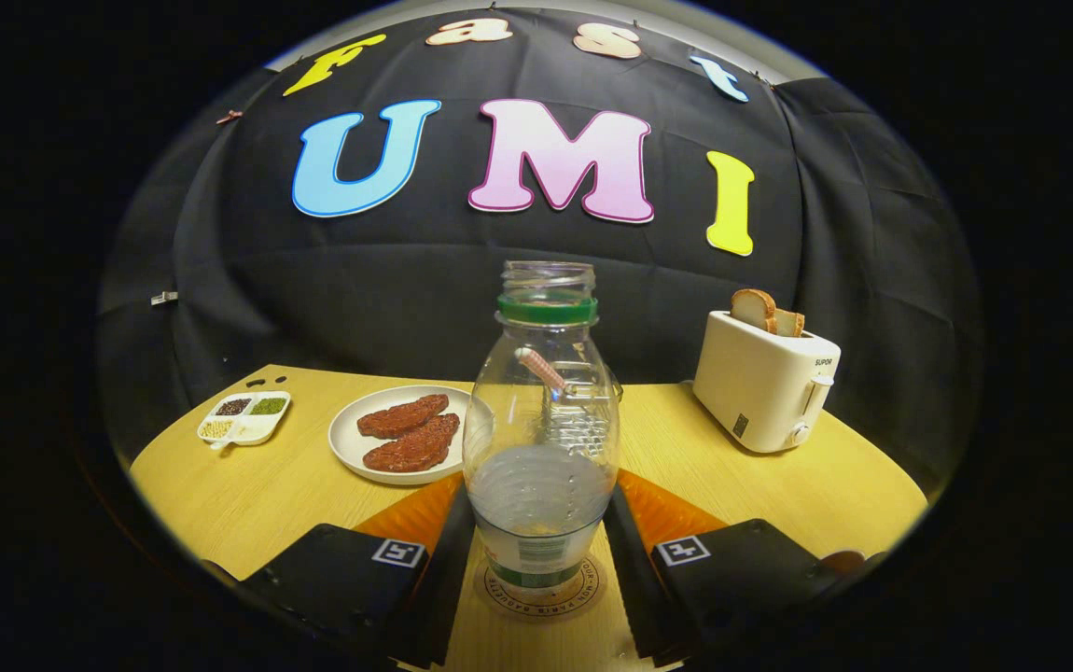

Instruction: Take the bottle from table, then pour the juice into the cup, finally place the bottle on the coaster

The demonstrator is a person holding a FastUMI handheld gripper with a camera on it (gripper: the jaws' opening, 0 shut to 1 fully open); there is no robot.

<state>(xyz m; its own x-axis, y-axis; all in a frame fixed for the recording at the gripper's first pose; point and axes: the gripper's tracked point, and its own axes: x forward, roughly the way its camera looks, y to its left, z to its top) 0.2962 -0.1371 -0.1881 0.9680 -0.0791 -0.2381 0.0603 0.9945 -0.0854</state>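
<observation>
We see the toaster (765,392) at the right of the wooden surface (247,495); it carries the one brand we can make out, a small dark word on its upper side, with a small square sticker lower on its face that is too small to read. Two slices of bread (765,311) stand in its slots. The round coaster (541,586) has a ring of dark lettering around its edge, but the bottle covers part of it and we cannot make out the words. The bottle (541,439) wears a white and green band label near its base, too blurred to tell.

The bottle stands upright on the coaster, between our jaws (538,541). It is clear plastic with a green ring at the neck, its mouth uncapped, and a low level of clear liquid in the bottom part. The jaws sit to either side of its lower body, very close to it or touching; we cannot tell whether they press on it. Each carries a small square marker on top.

Seen through the bottle, beyond it, is a clear glass cup (583,415) with a striped straw (541,369) leaning in it. Left of the bottle sits a white plate (350,443) bearing two brown meat pieces (409,431). Farther left lies a small white divided dish (245,417) with dark, green and pale fillings.
</observation>
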